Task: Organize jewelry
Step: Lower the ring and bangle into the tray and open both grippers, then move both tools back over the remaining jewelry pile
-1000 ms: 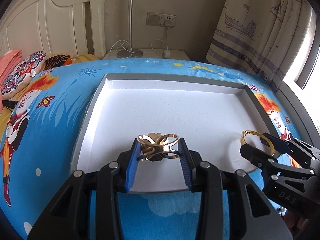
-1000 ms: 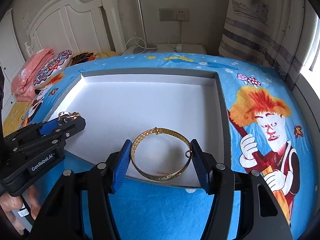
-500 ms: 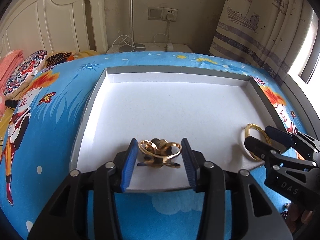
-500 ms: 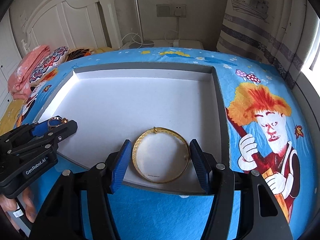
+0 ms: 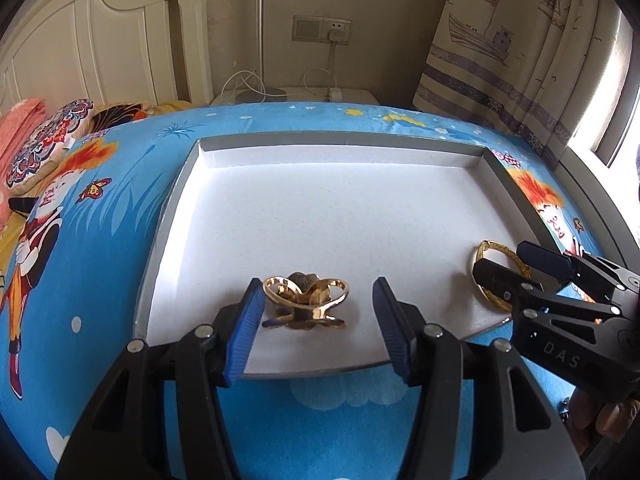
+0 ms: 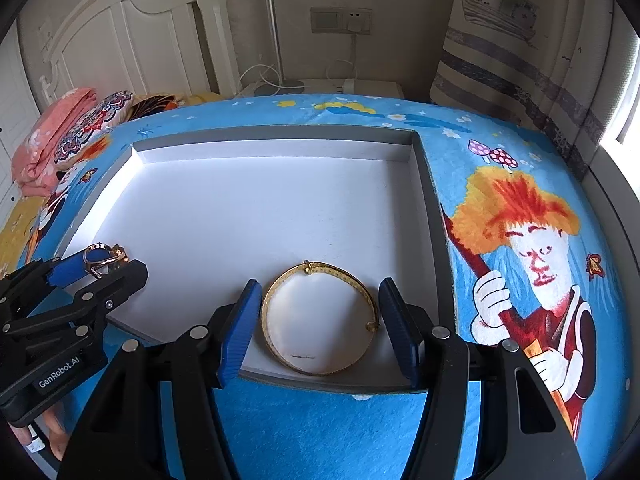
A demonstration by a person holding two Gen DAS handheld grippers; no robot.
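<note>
In the white tray (image 5: 320, 216) on the blue blanket (image 5: 100, 240), the left gripper (image 5: 318, 312) is opening around a gold flower ornament (image 5: 306, 304) lying flat, while the right gripper (image 6: 320, 320) stands spread, untouching, around 1 gold bangle (image 6: 320, 320).

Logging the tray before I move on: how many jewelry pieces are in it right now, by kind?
Gold bangle: 1
Gold flower-shaped ornament: 1
Total: 2, both lying on the white floor of the grey-rimmed tray.
</note>
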